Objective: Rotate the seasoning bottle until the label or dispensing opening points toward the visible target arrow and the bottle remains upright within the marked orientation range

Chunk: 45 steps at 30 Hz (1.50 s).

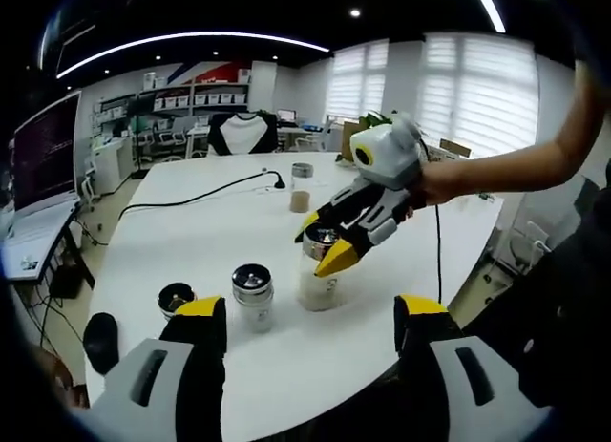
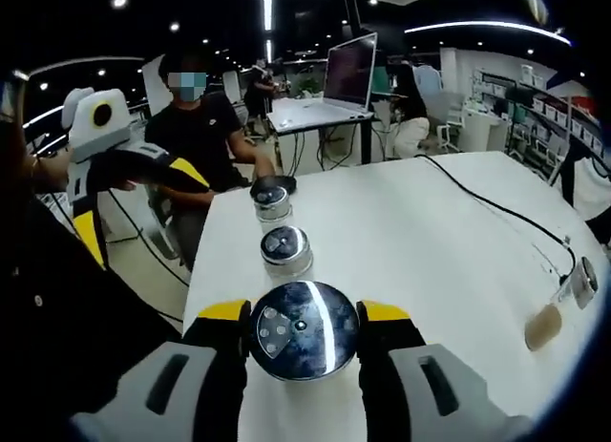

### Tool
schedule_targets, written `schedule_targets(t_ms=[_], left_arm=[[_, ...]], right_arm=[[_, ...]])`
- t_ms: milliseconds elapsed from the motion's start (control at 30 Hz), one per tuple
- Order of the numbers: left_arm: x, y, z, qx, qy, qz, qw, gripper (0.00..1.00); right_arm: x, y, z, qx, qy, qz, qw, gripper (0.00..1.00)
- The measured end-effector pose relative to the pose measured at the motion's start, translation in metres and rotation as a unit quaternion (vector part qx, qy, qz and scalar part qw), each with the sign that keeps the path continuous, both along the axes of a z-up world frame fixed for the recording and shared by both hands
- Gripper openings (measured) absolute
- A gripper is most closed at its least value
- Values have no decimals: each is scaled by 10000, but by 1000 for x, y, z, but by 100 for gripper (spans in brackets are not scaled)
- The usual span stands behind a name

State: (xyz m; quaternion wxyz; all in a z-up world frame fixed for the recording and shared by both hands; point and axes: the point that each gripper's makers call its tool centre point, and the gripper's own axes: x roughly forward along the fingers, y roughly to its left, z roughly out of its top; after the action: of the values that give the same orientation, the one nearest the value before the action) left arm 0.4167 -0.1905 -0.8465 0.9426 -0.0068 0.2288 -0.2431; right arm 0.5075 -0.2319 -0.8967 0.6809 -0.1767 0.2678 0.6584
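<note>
Yellow-tipped grey jaws of the right gripper (image 2: pixel 301 326) rise at the bottom centre of the right gripper view, closed against both sides of the clear glass seasoning bottle with a shiny metal shaker lid (image 2: pixel 303 342). The lid's dispensing holes sit on its left half. Just above it in the frame stands a smaller glass jar with a metal lid (image 2: pixel 285 250), then another small metal-lidded jar (image 2: pixel 272 202), then a low dark round dish (image 2: pixel 283 183) at the white table's (image 2: pixel 430 242) edge. At the far right a corked little bottle (image 2: pixel 554 313) is seen, tilted by the lens. A black cable (image 2: pixel 496 208) runs across the tabletop toward the upper right. A seated person in a black shirt (image 2: pixel 200 136) is at upper left, with an open laptop (image 2: pixel 348 74) on a desk behind.

In the left gripper view, the left gripper (image 1: pixel 310 313) has its jaws spread wide at the bottom of the frame, holding nothing. Between them, further up, stand the dish (image 1: pixel 176 297), a small jar (image 1: pixel 253 294) and the seasoning bottle (image 1: pixel 320 280), upright at frame centre with the right gripper (image 1: pixel 329 246) reaching down onto it from the right, held by a bare hand (image 1: pixel 439 179). Shelves (image 1: pixel 191 103) line the back wall at upper left.
</note>
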Motion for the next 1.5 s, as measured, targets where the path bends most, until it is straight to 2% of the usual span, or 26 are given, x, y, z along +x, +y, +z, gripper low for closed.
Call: schedule_targets(t_ms=[233,367,500,867,1167,1400,1500], left_arm=[[0,5,2,64,-13,45,10000,76],[0,7,-3,175,78,72,9998,75],[1,5,-2,148,60,61,9999,75],[5,0,-2,38,64,20,10000,74],[11,-10,-5,-8,75,-124,9999,74],[18,-11,-4,-19,50,-137,9999,74],[21,-9,-3,-30,28,-105,9999,74]], right_arm=[[-3,-1,-4,-295,-178,489,9982,42],[-4,-1,-9,-484,-318,591,9966,43],[-2,-4,-13,-598,-418,507,9960,43],[2,-17,-3,-509,-336,77,9981,44],[7,-37,2,-518,-324,-143,9980,44],[14,-53,12,-545,-416,-180,9975,44],[24,-64,12,-694,-546,-202,9959,42]])
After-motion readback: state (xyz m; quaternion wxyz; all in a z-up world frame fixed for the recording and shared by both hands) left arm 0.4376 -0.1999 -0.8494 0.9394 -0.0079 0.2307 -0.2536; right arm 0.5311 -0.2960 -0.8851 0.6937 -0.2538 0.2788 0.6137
